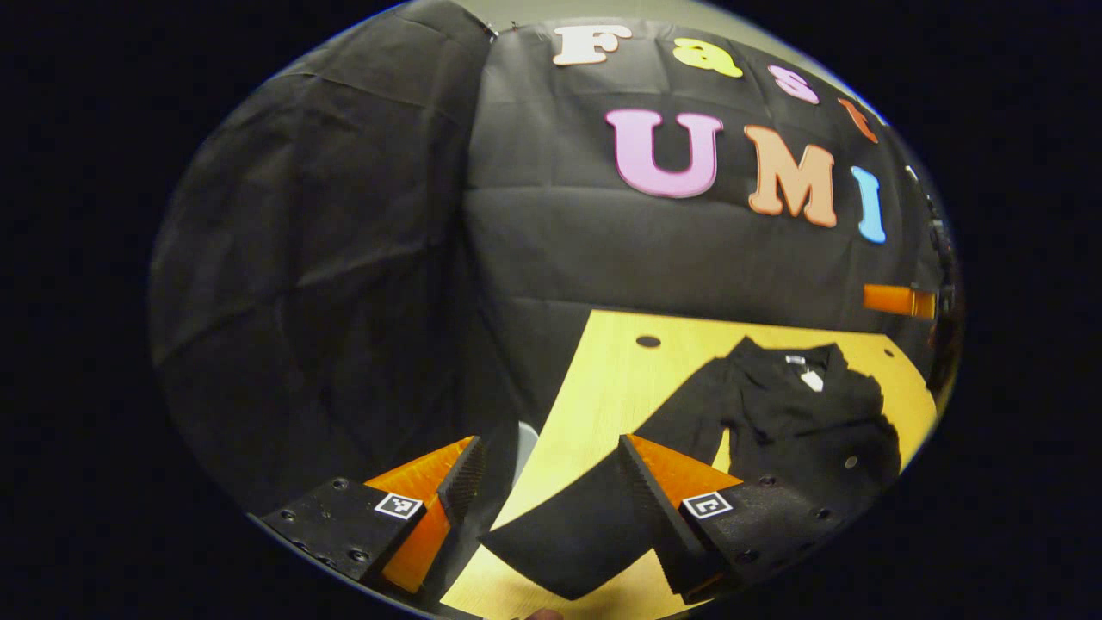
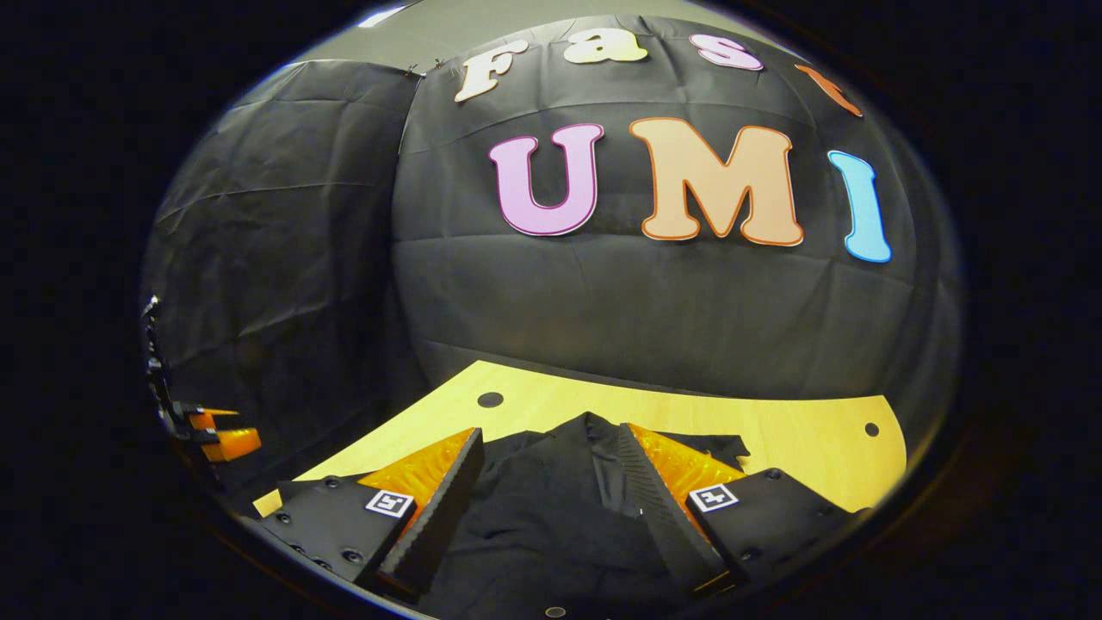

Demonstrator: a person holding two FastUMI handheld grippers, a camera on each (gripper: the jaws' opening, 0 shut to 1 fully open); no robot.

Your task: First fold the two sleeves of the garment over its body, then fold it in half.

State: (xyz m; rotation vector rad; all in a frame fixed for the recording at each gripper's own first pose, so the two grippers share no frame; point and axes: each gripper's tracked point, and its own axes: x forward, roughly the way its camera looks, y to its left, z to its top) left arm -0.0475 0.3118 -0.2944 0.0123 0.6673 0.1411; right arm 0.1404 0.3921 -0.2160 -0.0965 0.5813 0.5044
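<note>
Tabletop [image 2: 775,448]: garment [image 2: 551,517] between parted jaws.

Dim booth, sharp focus, strong fisheye bending at edges

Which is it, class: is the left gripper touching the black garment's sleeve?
Cannot tell. In the left gripper view the left gripper is open, and the sleeve lies between its fingers on the table; whether a finger meets the cloth is not plain.

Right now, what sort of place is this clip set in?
Probably a staged recording booth, not a home: black cloth walls close around a bare wooden table, where a black garment lies spread.
</note>
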